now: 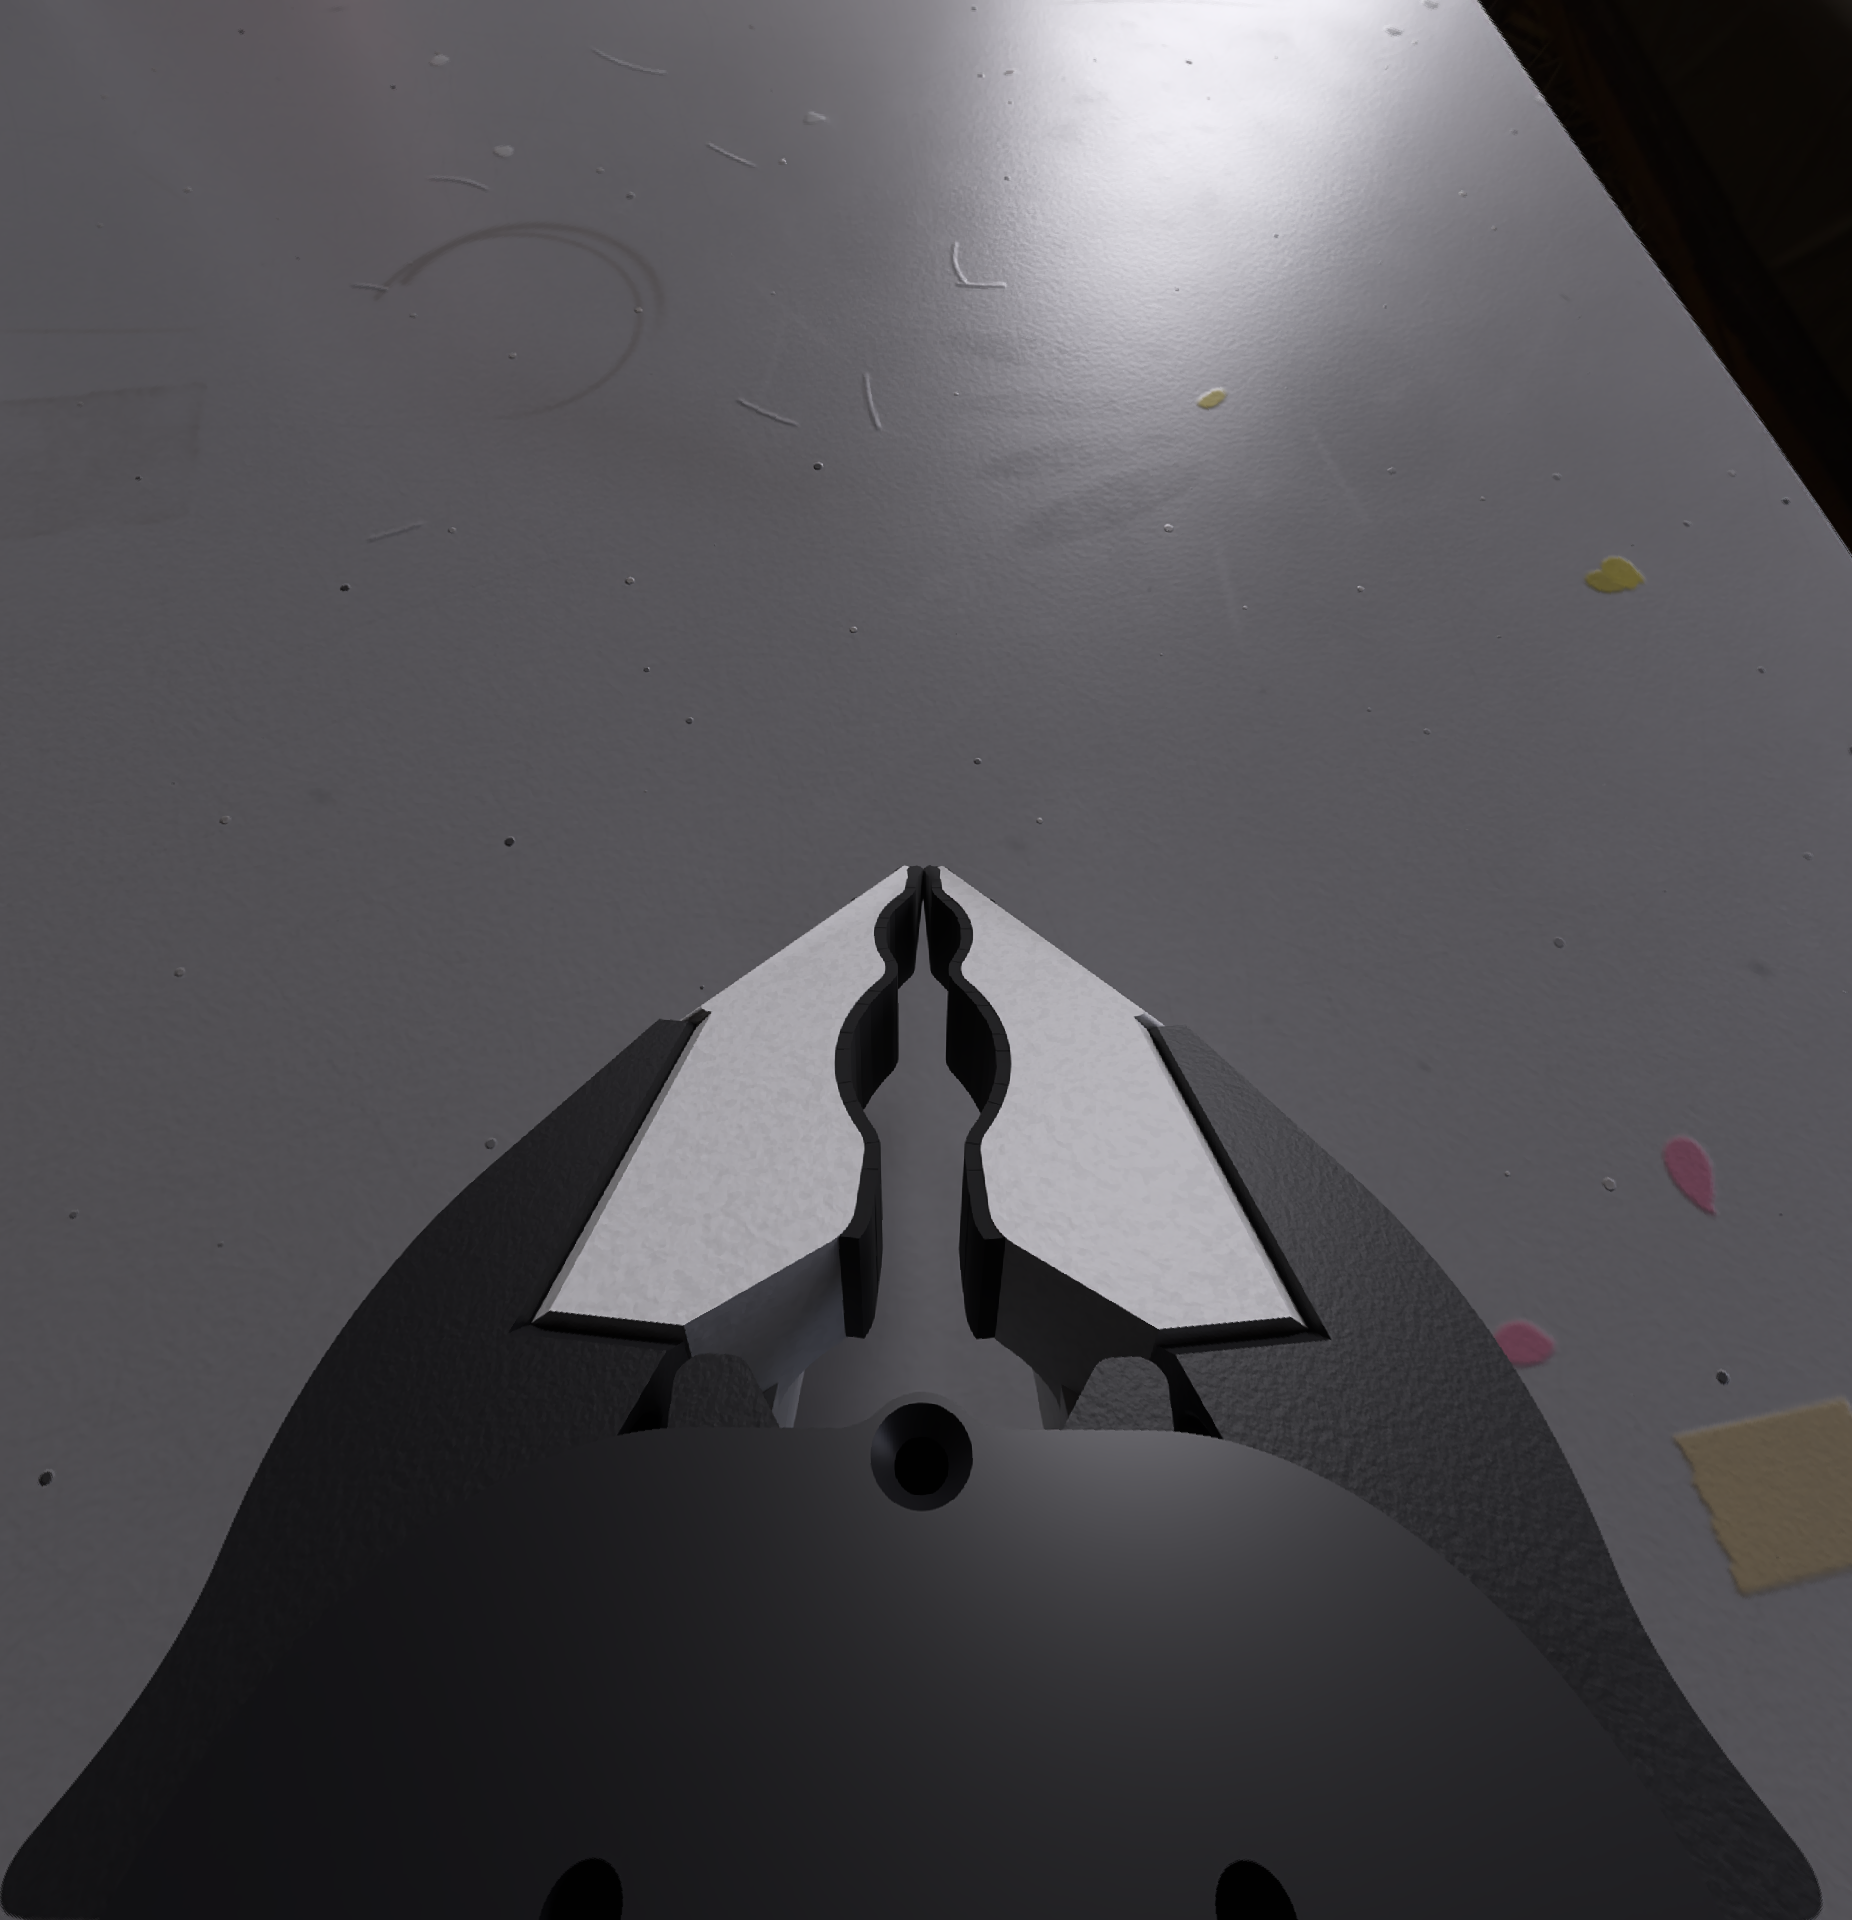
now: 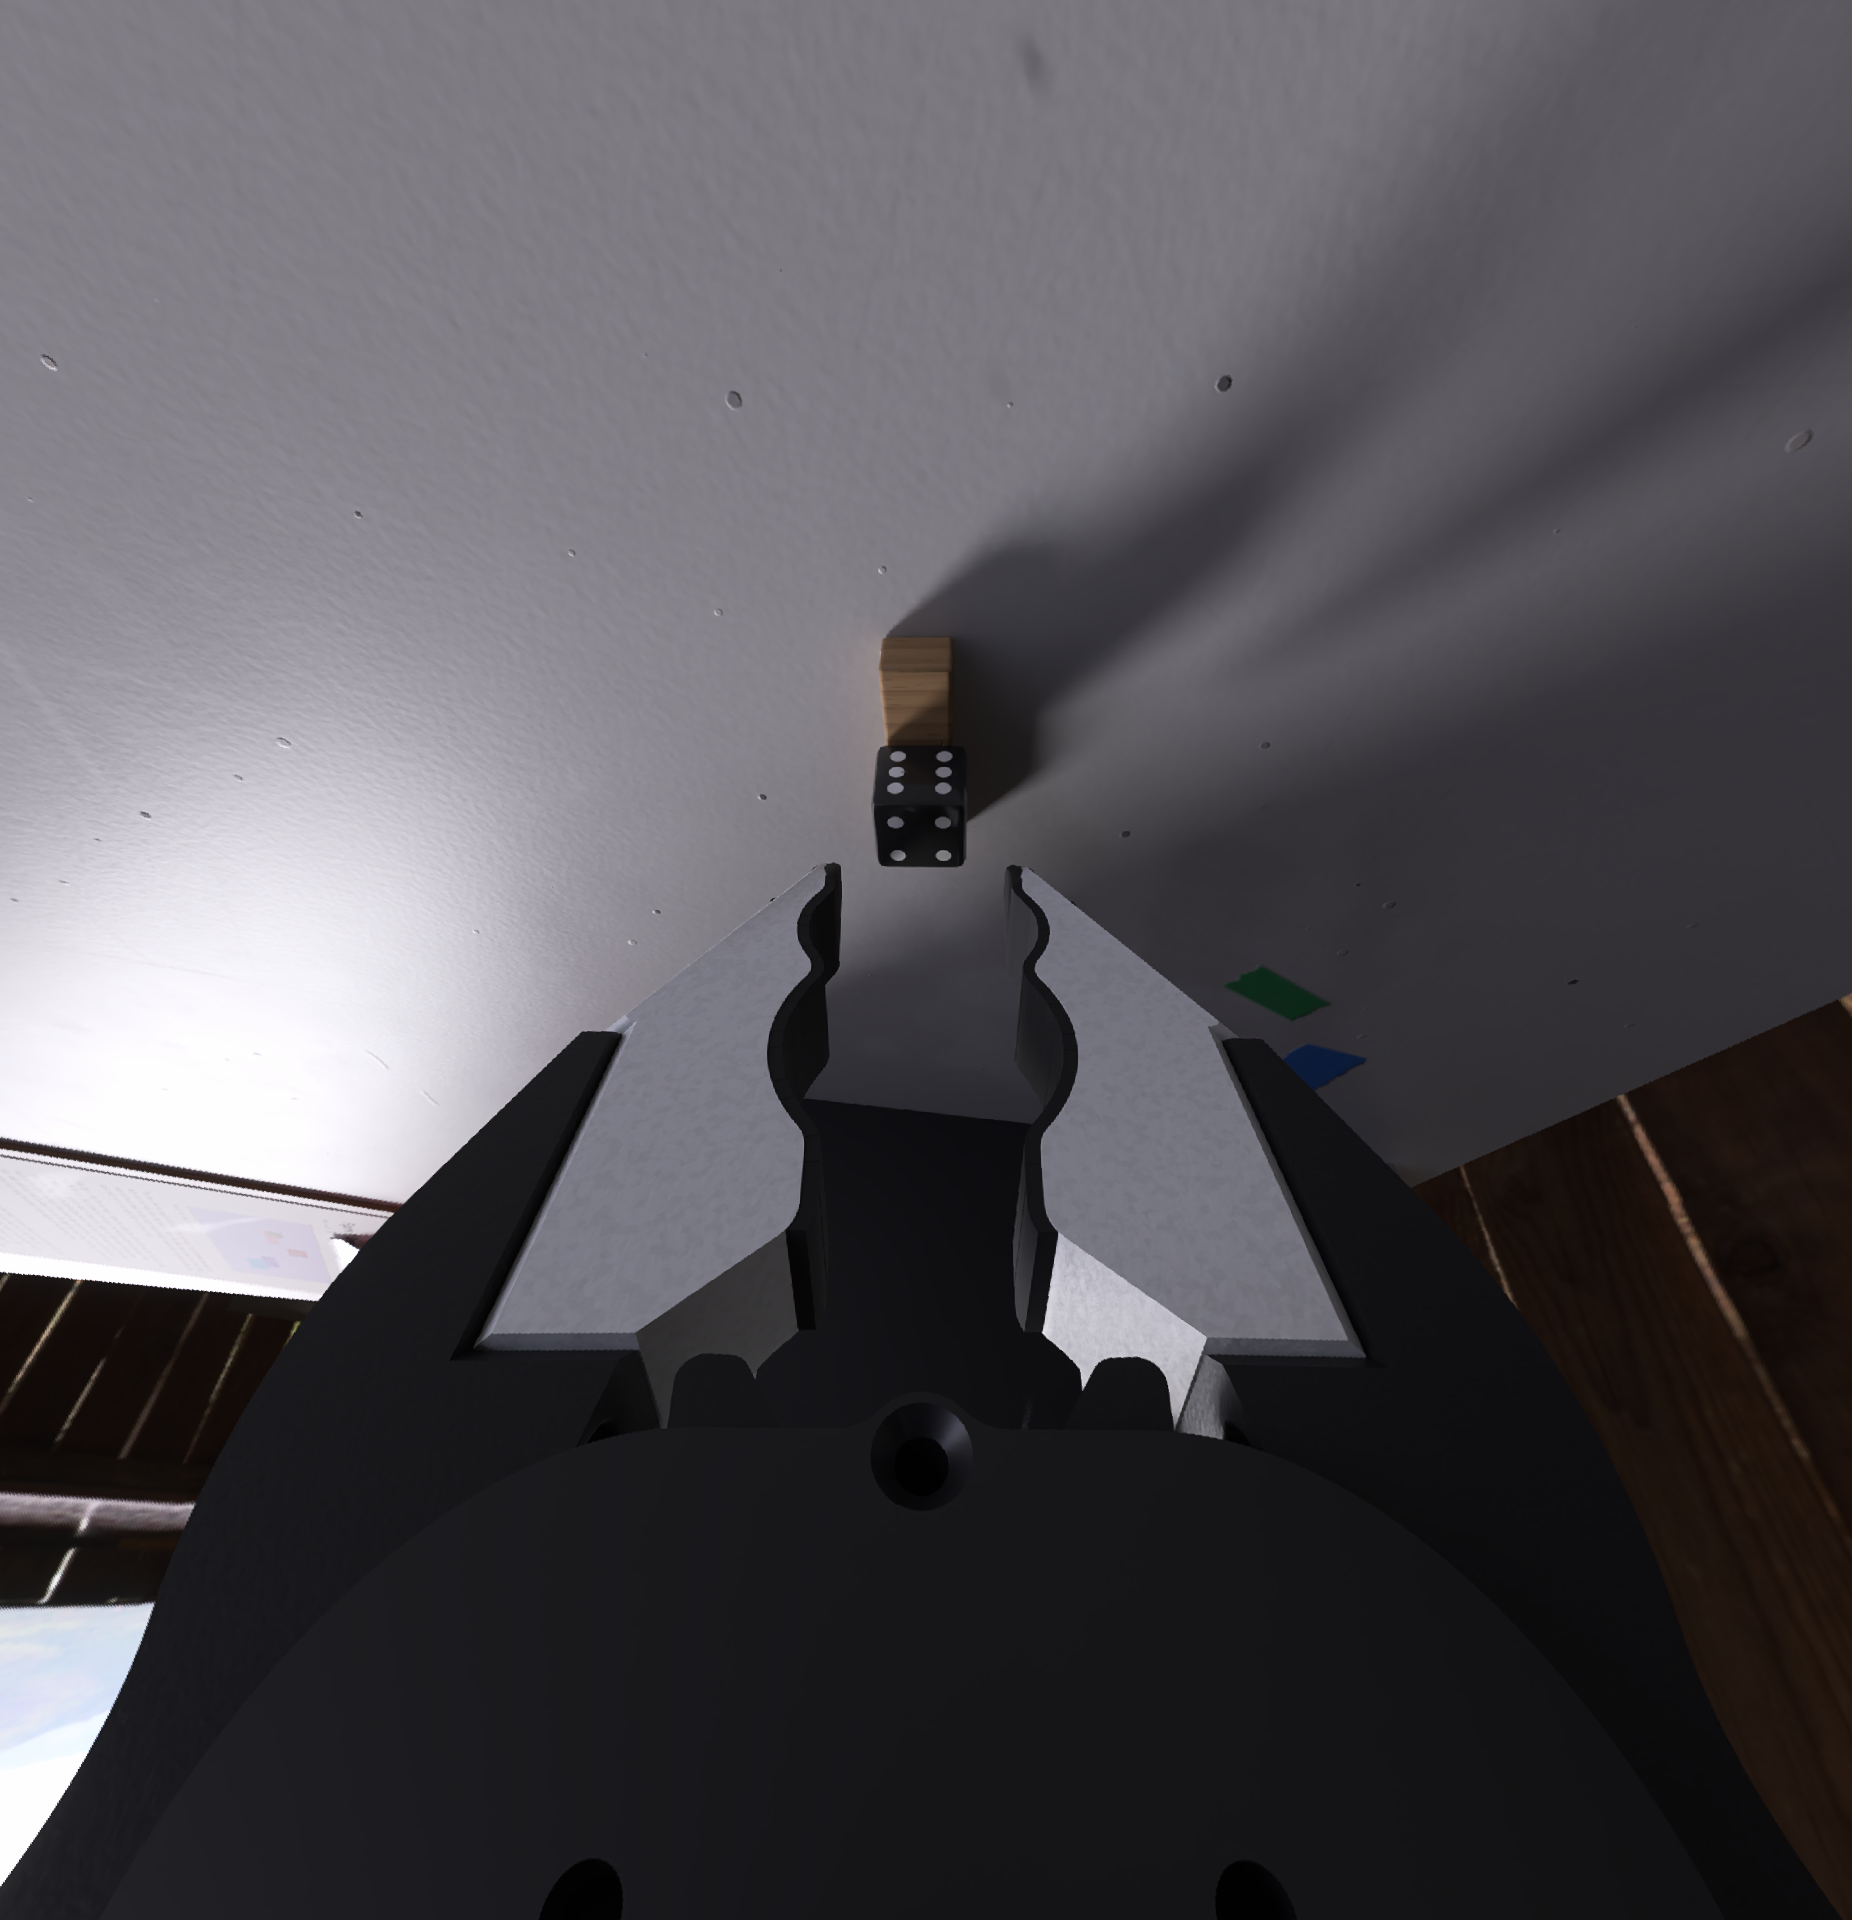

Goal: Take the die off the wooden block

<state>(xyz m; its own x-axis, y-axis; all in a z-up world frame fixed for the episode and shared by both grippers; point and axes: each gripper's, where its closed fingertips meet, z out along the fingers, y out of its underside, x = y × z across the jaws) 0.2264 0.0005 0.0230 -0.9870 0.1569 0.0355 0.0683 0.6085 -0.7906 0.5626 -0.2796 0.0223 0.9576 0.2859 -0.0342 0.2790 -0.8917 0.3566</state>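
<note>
In the right wrist view a black die with white pips (image 2: 920,805) sits against the near end of a small wooden block (image 2: 914,686) on the grey table (image 2: 486,520). I cannot tell which way up this view is. My right gripper (image 2: 922,873) is open and empty. Its fingertips (image 2: 826,883) stop just short of the die, which is lined up with the gap between them. My left gripper (image 1: 922,871) is shut and empty over bare table (image 1: 589,623). Neither the die nor the block shows in the left wrist view.
The table's edge runs along the right of the left wrist view, with a tan tape patch (image 1: 1779,1491) and pink and yellow flecks near it. In the right wrist view, green (image 2: 1277,992) and blue (image 2: 1322,1065) tape lie near the table edge, with wooden floor (image 2: 1680,1351) beyond.
</note>
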